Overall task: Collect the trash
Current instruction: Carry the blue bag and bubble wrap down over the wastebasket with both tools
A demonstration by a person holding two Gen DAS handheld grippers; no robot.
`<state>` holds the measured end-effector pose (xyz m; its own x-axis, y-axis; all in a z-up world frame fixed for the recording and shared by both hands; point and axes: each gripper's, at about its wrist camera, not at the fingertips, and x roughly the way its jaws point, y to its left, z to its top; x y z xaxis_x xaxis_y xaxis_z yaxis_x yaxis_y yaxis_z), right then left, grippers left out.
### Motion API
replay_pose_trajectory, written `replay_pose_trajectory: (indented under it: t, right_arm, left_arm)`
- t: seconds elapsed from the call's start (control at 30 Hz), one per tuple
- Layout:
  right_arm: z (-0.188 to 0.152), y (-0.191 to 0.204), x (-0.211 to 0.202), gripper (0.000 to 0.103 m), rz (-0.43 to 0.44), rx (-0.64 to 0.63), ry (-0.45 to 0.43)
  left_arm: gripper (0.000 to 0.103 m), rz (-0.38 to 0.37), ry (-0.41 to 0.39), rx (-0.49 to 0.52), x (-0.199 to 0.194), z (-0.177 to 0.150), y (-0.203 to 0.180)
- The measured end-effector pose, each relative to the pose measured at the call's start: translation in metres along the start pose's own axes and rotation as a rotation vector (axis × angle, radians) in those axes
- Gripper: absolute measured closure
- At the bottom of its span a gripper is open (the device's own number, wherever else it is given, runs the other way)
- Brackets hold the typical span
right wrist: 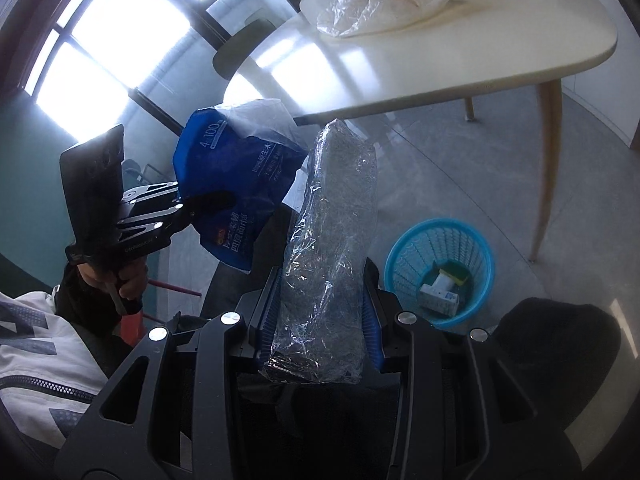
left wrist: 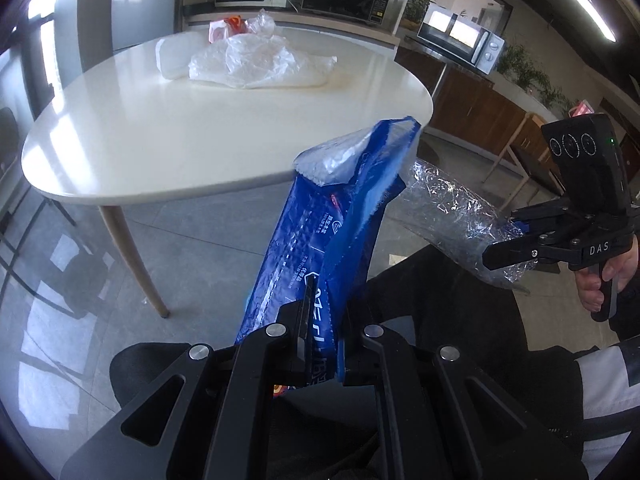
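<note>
Carry-to-bin step: left gripper (left wrist: 322, 344) pinches blue wrapper (left wrist: 336, 216), right gripper (right wrist: 320, 320) clamps crinkled clear wrapper (right wrist: 328, 248). Blue basket (right wrist: 404, 256) at 3 o'clock; next, position over it and release.

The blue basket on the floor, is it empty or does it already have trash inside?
Not empty. The right wrist view shows the blue basket upright on the floor with a small white carton and a yellow-green item lying at its bottom.

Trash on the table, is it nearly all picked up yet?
Partly. The blue plastic basket already holds a small carton. The left claw grips a blue plastic wrapper, the right claw a crinkled clear wrapper. Clear plastic bags and a red-and-white packet remain on the white table.
</note>
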<state>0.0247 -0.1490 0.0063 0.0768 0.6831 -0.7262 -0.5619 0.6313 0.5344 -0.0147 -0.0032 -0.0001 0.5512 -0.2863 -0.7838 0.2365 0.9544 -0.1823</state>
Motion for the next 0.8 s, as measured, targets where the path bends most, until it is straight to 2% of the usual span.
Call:
replay_pose_trajectory:
  t: [0.4, 0.8]
  right_arm:
    - [-0.013, -0.018, 0.026, 0.068, 0.019, 0.069, 0.066]
    - [-0.012, -0.068, 0.065, 0.068, 0.001, 0.209, 0.121]
  left_arm:
    - [0.096, -0.016, 0.106, -0.013, 0.040, -0.018, 0.007]
    - [0.096, -0.044, 0.239, -0.064, 0.113, -0.022, 0.024]
